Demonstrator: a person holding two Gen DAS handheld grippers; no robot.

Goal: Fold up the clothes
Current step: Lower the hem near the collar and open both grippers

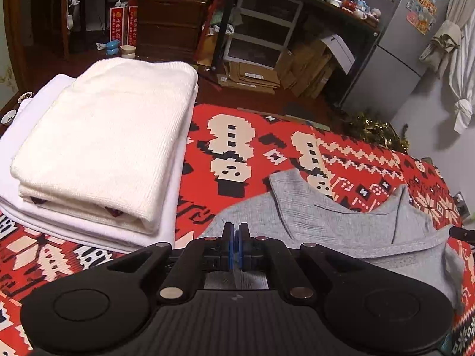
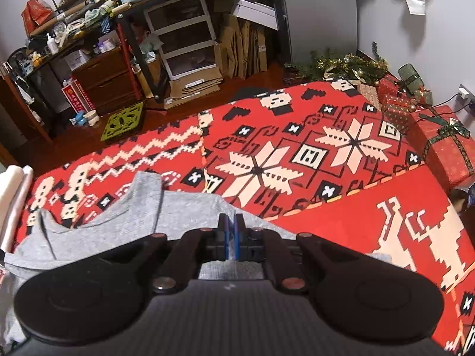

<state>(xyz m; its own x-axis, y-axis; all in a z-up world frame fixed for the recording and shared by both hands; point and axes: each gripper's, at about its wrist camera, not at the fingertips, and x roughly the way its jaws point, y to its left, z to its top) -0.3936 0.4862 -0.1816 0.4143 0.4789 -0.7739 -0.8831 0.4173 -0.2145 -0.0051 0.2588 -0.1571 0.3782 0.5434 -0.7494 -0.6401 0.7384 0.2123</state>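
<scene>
Left wrist view: the left gripper (image 1: 236, 237) sits at 6 o'clock with its two blue pads pressed together. One grey top (image 1: 332, 225) lies just past them, toward 4 o'clock, spread on the red patterned blanket (image 1: 237, 118); its neckline opens toward 2 o'clock. Whether the pads pinch the fabric edge cannot be told, since the cloth runs under the fingers. At 9 o'clock stands one stack (image 1: 98, 154) of two folded pieces: a cream towel on top, a white one beneath, resting on the blanket well apart from the top. A black tip of the other tool (image 1: 463, 233) shows at 3 o'clock, touching the top's far edge. One fridge (image 1: 400, 44) stands at 1 o'clock.

Right wrist view: the right gripper (image 2: 231, 237) is at 6 o'clock, its two pads also together, over the top's (image 2: 118, 225) hem; again the grip on cloth cannot be told. The top spreads toward 9 o'clock. The blanket (image 2: 326, 207) fills the middle. Wrapped red gift boxes (image 2: 445, 145) sit at 2 to 3 o'clock; at least three can be counted. One green mat (image 2: 123, 123) lies at 10 o'clock on the floor.
</scene>
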